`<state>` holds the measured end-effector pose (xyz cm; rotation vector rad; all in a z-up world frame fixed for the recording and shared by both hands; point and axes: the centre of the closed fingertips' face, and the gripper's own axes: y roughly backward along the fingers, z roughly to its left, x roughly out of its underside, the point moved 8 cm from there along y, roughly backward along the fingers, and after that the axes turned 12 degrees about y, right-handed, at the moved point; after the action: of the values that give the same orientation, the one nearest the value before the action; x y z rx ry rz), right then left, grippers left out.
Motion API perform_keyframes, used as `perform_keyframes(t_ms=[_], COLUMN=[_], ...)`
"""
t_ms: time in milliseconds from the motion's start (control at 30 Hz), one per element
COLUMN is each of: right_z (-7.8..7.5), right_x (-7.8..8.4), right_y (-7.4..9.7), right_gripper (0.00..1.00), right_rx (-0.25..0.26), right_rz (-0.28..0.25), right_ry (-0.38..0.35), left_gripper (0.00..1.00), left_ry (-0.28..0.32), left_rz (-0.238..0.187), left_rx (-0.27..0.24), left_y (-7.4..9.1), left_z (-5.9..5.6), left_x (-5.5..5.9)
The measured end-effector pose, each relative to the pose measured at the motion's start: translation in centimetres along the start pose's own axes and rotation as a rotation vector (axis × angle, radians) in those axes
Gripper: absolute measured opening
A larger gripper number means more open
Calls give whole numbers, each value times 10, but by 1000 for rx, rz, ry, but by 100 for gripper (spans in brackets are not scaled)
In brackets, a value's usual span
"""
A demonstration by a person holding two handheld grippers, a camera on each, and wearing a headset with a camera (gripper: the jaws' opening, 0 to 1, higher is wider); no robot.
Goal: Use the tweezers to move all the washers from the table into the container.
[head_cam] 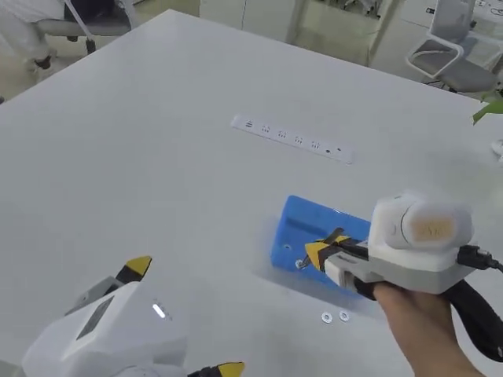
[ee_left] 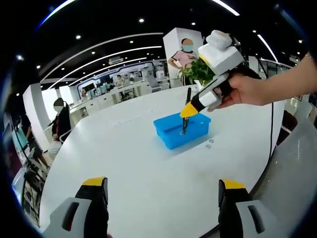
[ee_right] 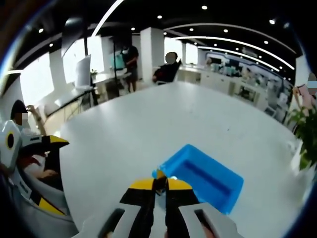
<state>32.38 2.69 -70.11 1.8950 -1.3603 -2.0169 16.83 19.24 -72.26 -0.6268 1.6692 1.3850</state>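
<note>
A blue container (head_cam: 308,228) sits on the white table (head_cam: 157,157). My right gripper (head_cam: 318,252) hovers over its near edge, shut on dark tweezers (head_cam: 302,263) whose tips point down into the container. In the left gripper view the tweezers (ee_left: 185,116) hang nearly upright inside the container (ee_left: 173,134). Two small washers (head_cam: 335,316) lie on the table just in front of the container, near the hand. My left gripper (head_cam: 183,317) is at the lower left, open and holding nothing.
A white power strip (head_cam: 292,139) lies on the table beyond the container. Office chairs (head_cam: 448,59) stand past the far edge. People stand and sit in the background (ee_right: 130,59) of the room.
</note>
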Motion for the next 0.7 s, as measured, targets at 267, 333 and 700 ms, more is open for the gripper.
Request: perform_keyframes(t_ms=[267, 333, 700], right_z=[-11, -18, -39], right_x=[-13, -13, -14], right_y=[2, 0, -2], right_gripper=[3, 3, 3], right_rx=[27, 36, 90], right_rz=[-38, -43, -58], right_ry=[0, -15, -57], left_gripper=[95, 95, 95], left_ry=[3, 4, 2], left_rz=[-1, -4, -7], left_rx=[-1, -4, 0], left_y=[0, 0, 0], left_z=[0, 1, 0], left_x=[0, 0, -1])
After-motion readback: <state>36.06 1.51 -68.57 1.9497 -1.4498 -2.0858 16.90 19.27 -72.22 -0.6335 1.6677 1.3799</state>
